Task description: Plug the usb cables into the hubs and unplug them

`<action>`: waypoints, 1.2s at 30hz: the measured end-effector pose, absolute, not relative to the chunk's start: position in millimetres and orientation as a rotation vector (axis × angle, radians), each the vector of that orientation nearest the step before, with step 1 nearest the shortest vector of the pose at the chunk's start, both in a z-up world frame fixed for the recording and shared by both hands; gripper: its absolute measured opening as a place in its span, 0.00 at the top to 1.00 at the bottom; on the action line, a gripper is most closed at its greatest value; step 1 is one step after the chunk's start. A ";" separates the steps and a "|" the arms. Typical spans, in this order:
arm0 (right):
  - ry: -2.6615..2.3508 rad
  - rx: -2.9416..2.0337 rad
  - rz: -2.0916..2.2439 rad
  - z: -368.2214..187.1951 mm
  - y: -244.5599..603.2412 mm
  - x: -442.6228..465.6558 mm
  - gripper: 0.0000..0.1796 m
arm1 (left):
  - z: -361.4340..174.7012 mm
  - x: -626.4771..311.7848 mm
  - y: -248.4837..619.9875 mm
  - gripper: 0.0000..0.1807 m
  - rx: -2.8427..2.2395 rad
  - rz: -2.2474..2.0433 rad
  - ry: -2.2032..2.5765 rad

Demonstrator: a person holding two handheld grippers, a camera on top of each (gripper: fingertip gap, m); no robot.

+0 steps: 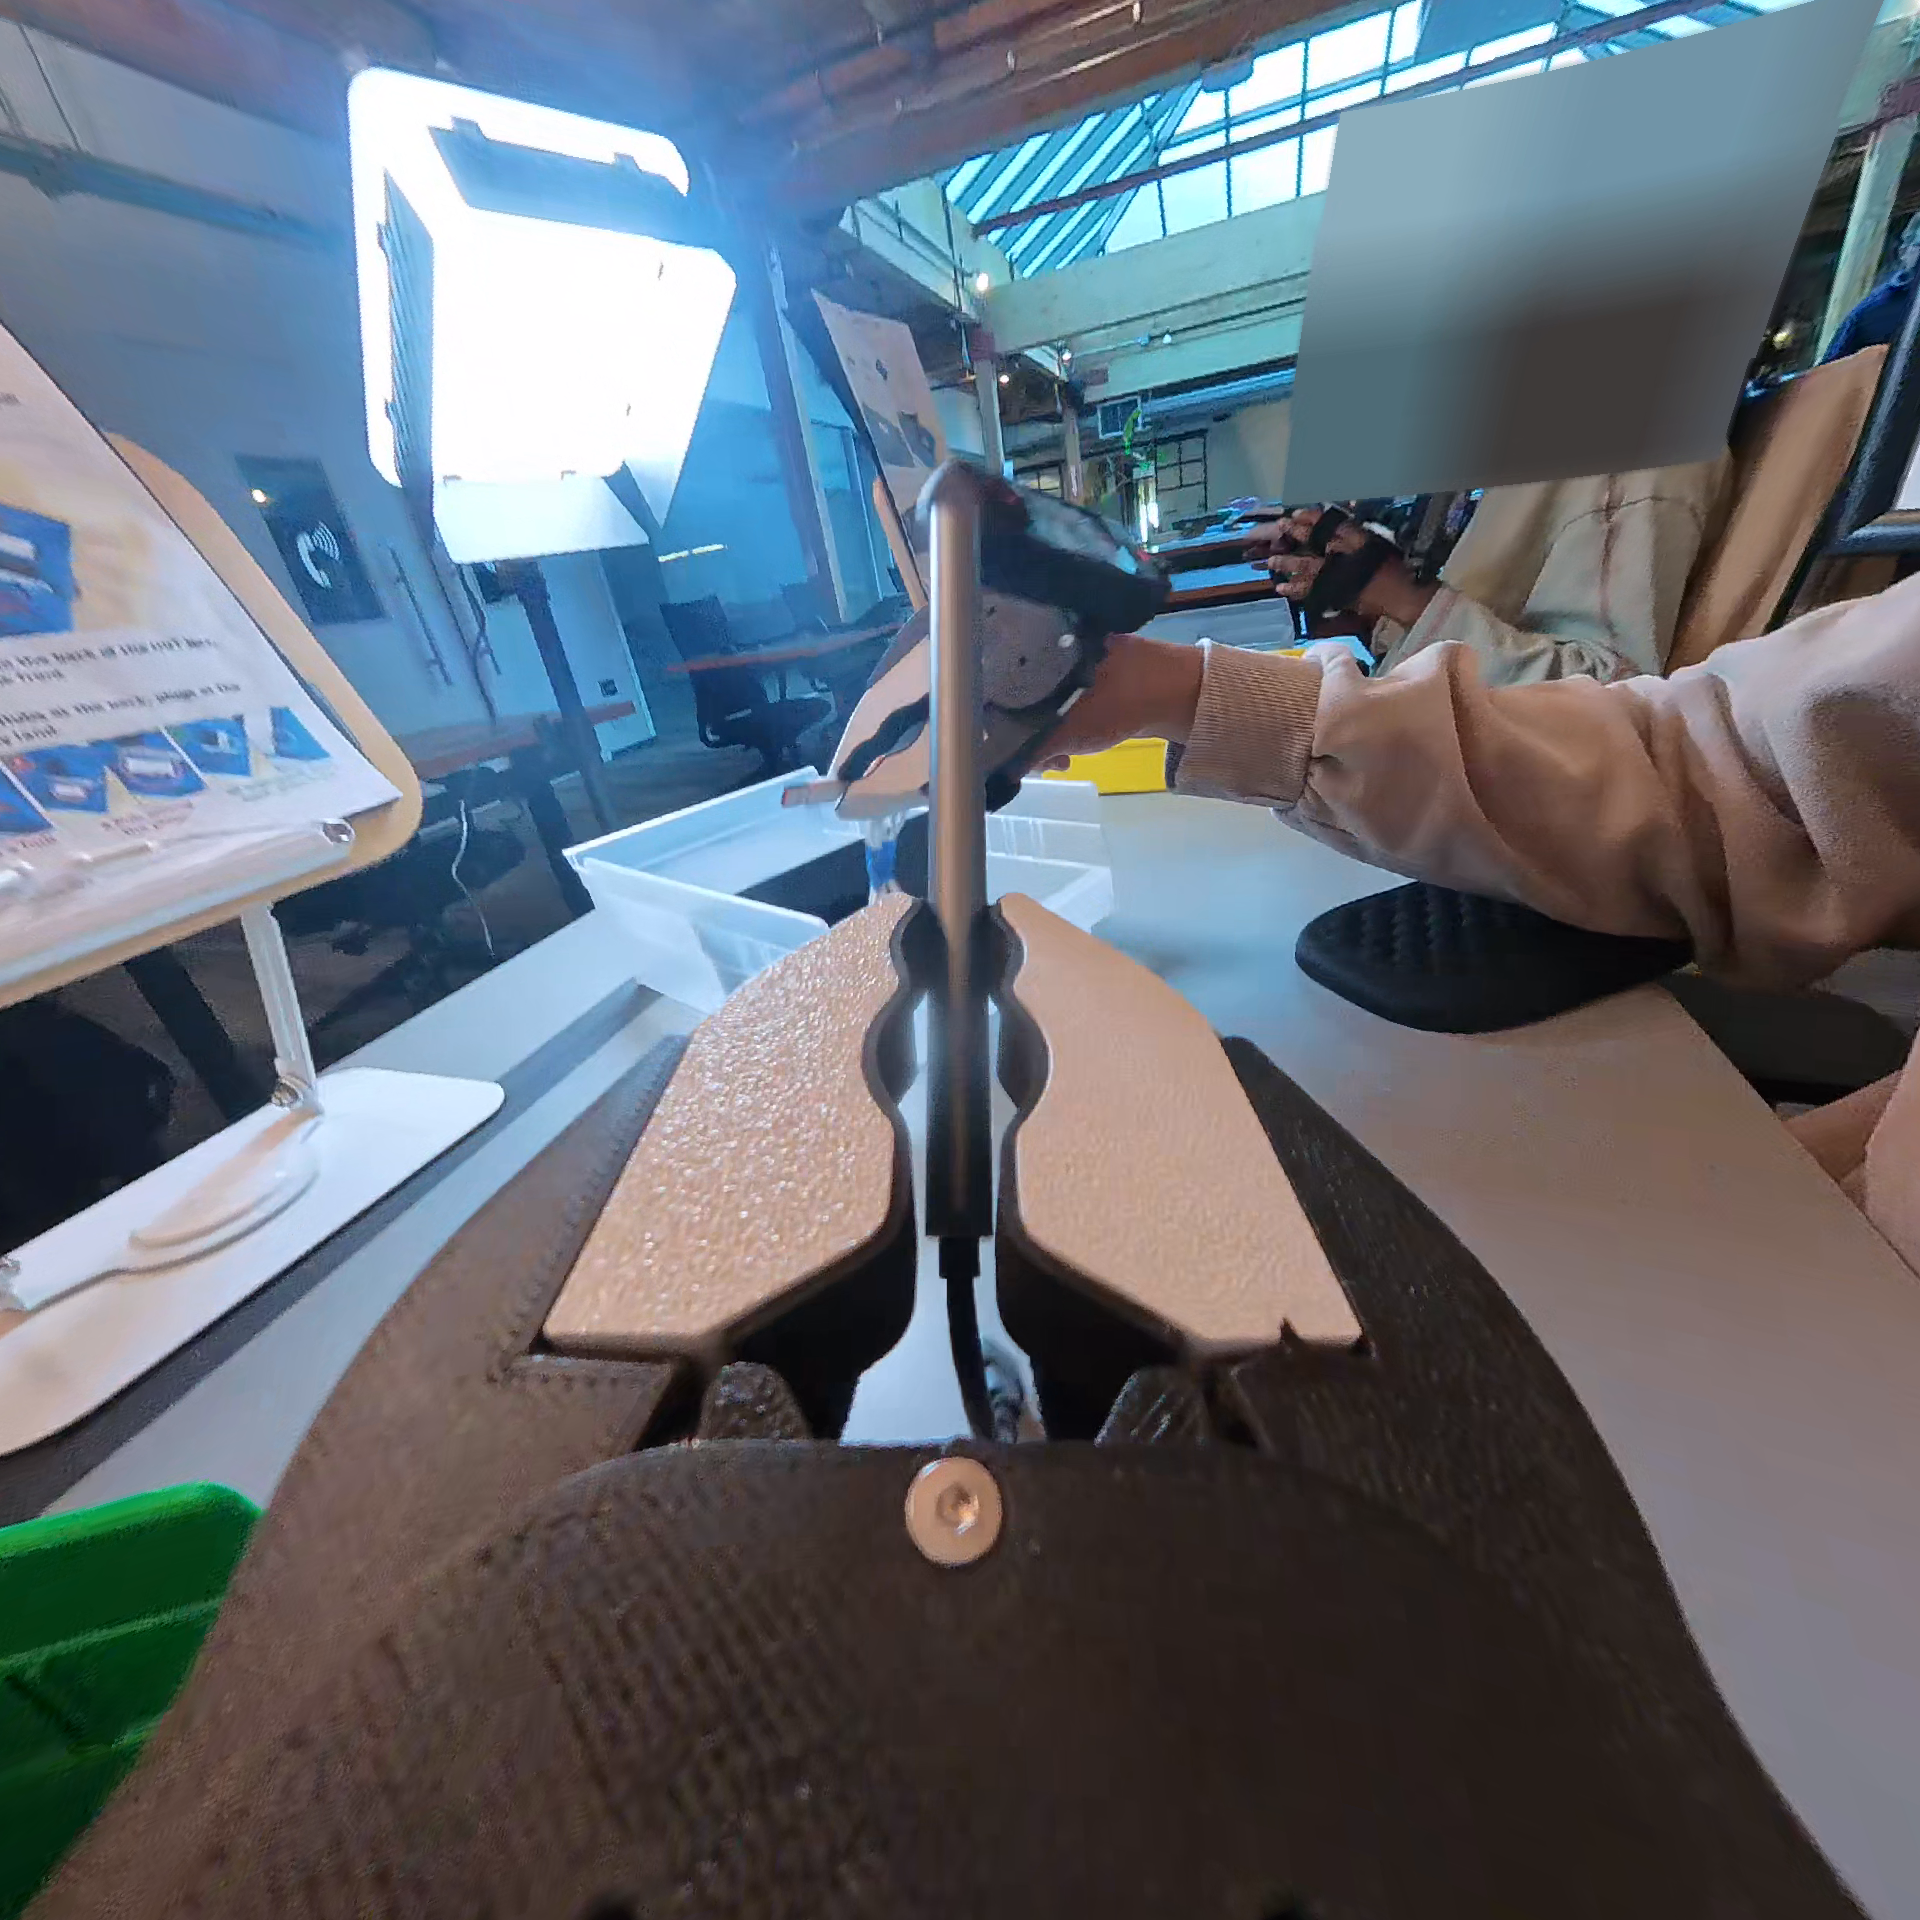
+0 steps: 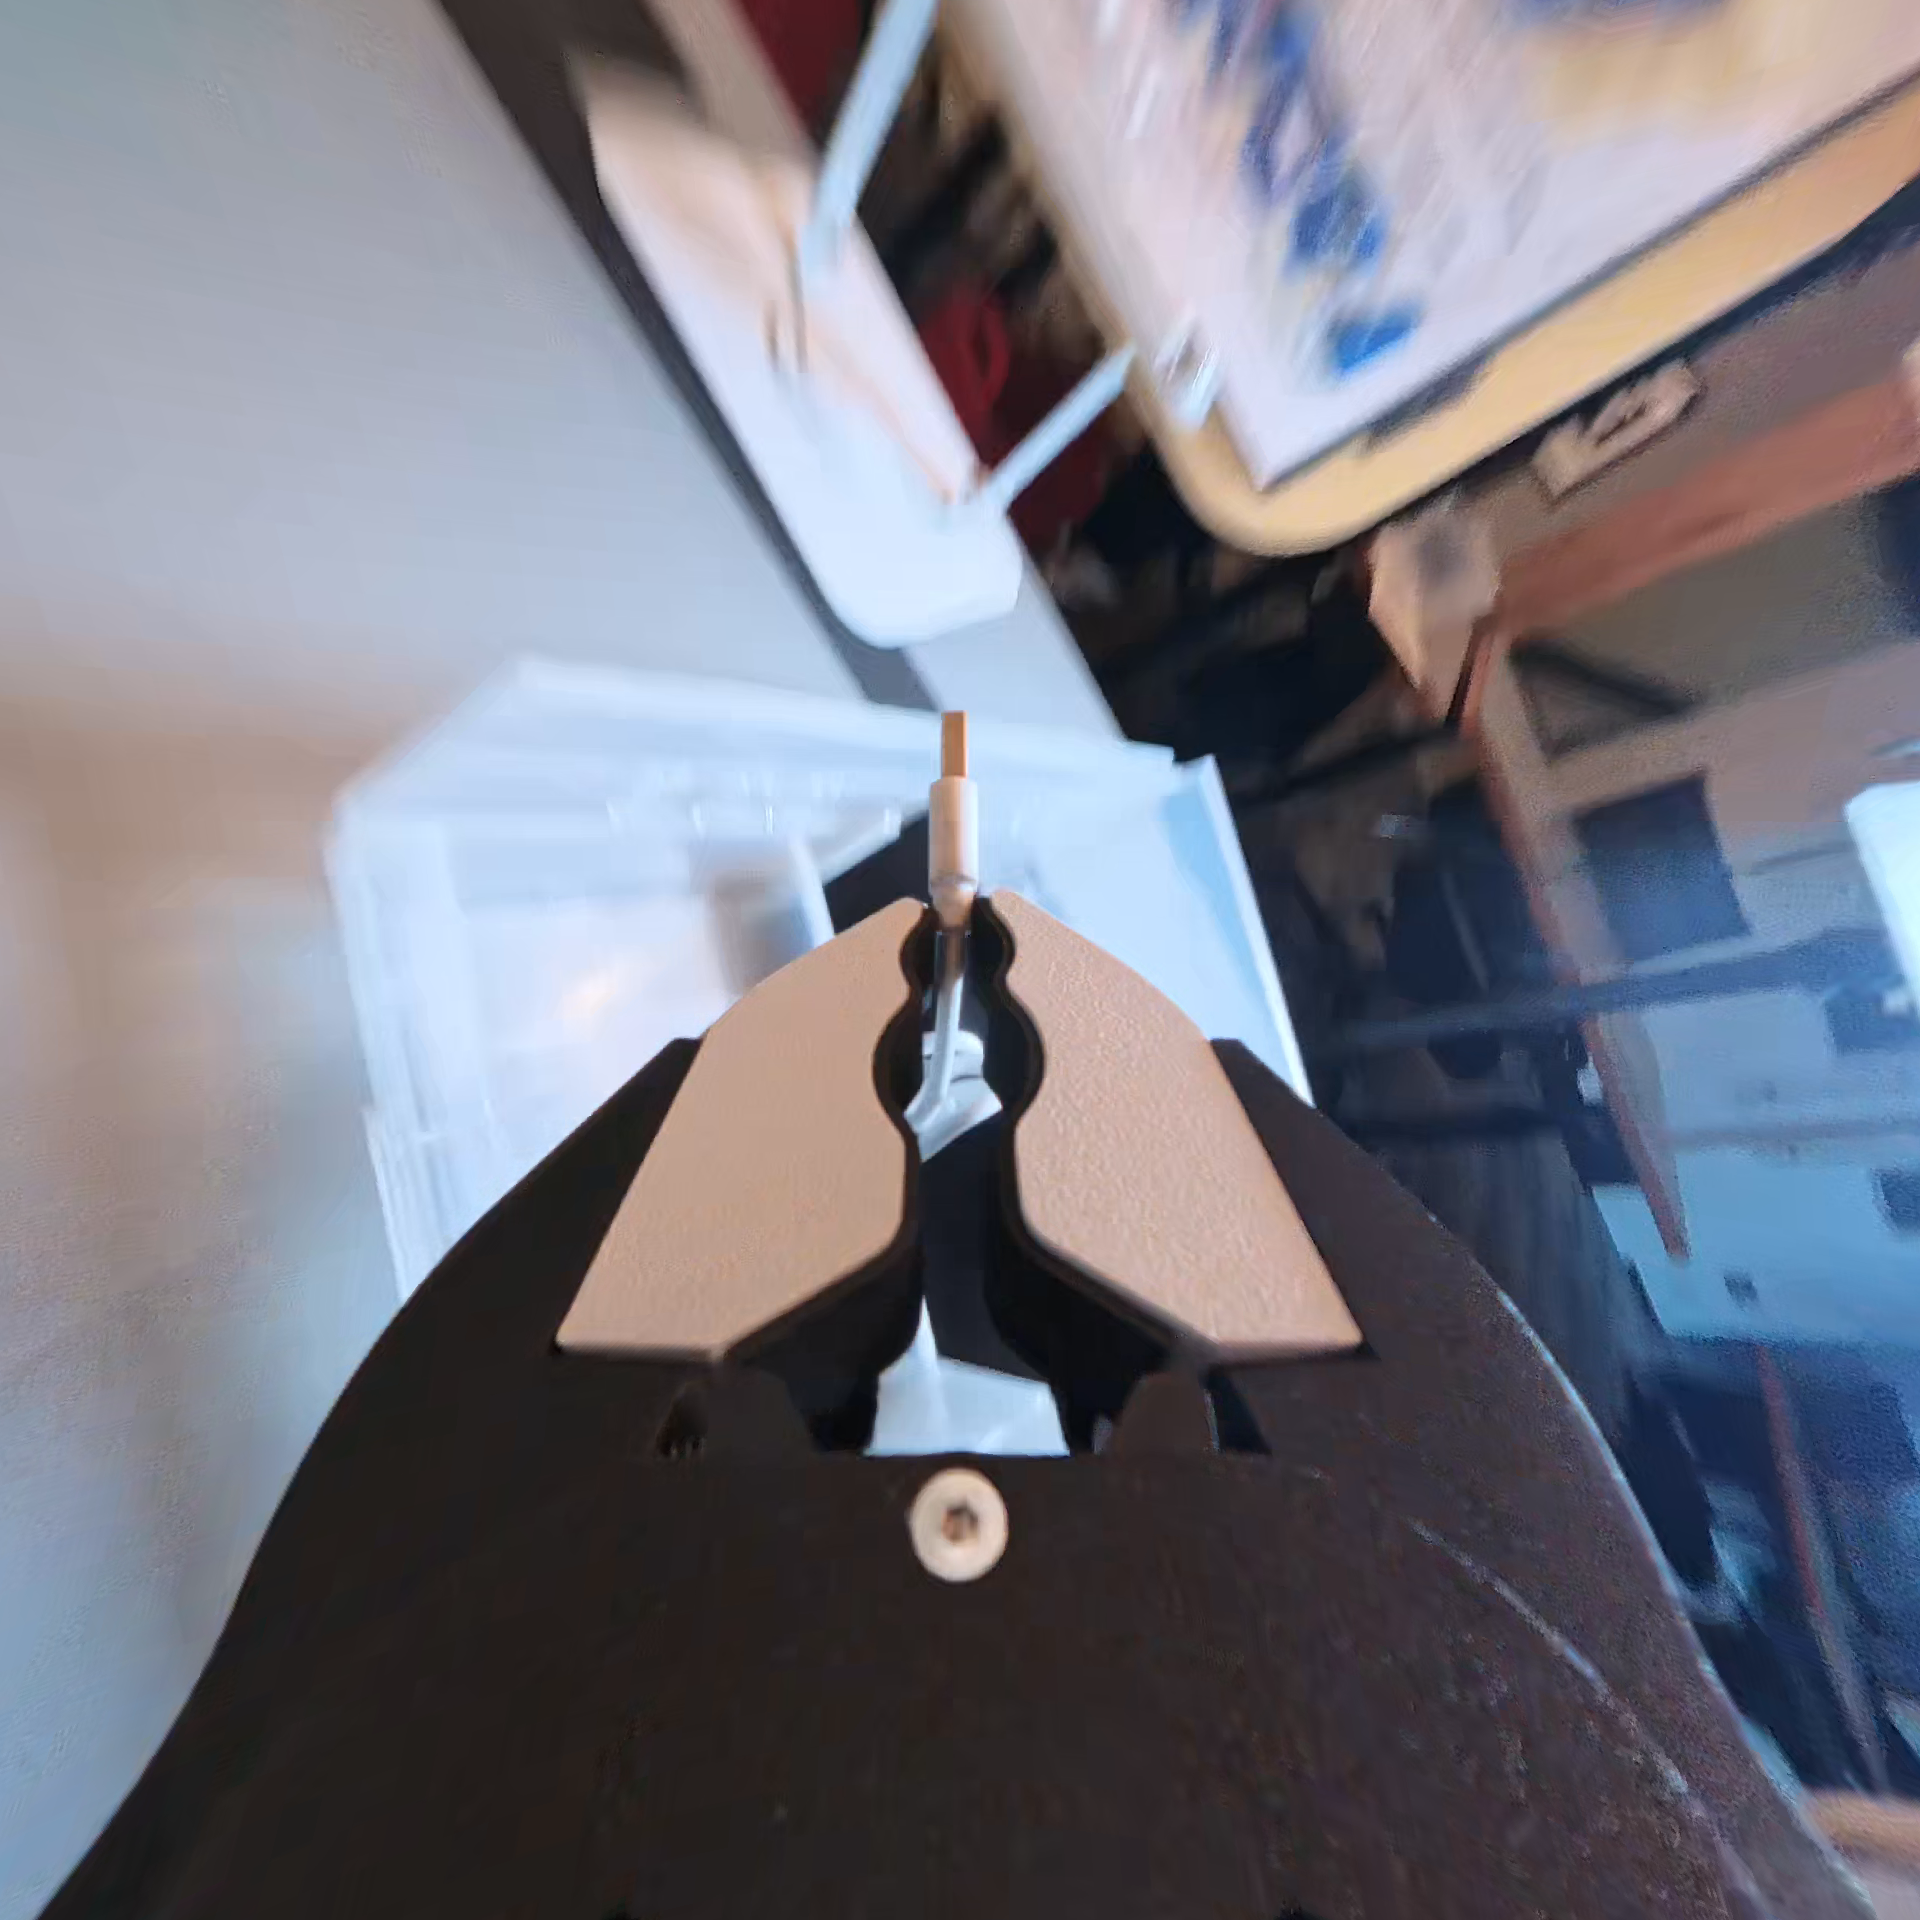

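Note:
My left gripper (image 1: 954,914) is shut on a thin grey USB hub (image 1: 951,727), held edge-on and upright, with its black cable (image 1: 961,1340) running back between the fingers. My right gripper (image 2: 958,909) is shut on a white USB cable (image 2: 953,821); its metal plug tip points forward past the fingertips. In the left wrist view the right gripper (image 1: 883,774) shows beyond the hub, over the white bins, with the plug (image 1: 810,795) pointing left. The plug and hub are apart.
White plastic bins (image 1: 717,883) stand on the grey table beyond the hub; they also show in the right wrist view (image 2: 582,831). An instruction board on a white stand (image 1: 156,748) is at left. A black pad (image 1: 1455,956) lies under the sleeve. A green object (image 1: 94,1621) is at lower left. Left tips to right tips: about 30 centimetres. The green object (image 1: 94,1621) is closer to my left gripper, around 20 centimetres from its tips; the right tips are 35 centimetres off.

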State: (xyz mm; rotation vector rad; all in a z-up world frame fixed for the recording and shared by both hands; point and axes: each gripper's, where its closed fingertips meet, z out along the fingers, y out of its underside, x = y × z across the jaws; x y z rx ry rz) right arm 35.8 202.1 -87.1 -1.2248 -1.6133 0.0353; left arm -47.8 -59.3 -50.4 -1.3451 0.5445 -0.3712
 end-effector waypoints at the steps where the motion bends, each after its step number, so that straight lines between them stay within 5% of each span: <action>1: -1.652 -1.292 -0.043 -104.2 213.0 38.1 0.96 | -54.1 -47.4 -56.7 0.94 -1.356 -0.378 0.539; 7: -1.556 -1.302 0.166 -93.1 200.5 27.2 0.82 | -61.8 -43.3 -53.2 0.94 -1.378 -0.424 0.533; 13: -1.872 -0.924 1.013 -59.1 44.5 25.1 0.78 | -63.6 -34.6 -55.0 0.94 -1.383 -0.426 0.569; 18: -2.022 -0.795 0.981 -68.3 -13.6 15.2 0.69 | -72.5 -22.4 -56.1 0.94 -1.404 -0.427 0.640; 20: -2.052 -0.750 0.964 -75.2 -26.8 8.0 0.73 | -76.9 -16.8 -56.8 0.94 -1.415 -0.439 0.666; 23: -2.088 -0.729 0.928 -83.5 -27.3 4.0 0.92 | -81.6 -16.6 -57.0 0.93 -1.429 -0.437 0.682; 30: -2.129 -0.662 1.044 -64.2 -32.7 20.5 0.94 | -76.7 -14.0 -56.1 0.91 -1.385 -0.442 0.658; 36: -1.606 -0.572 1.247 69.4 31.1 68.7 0.94 | -67.1 -43.9 -49.3 0.89 -1.356 -0.373 0.524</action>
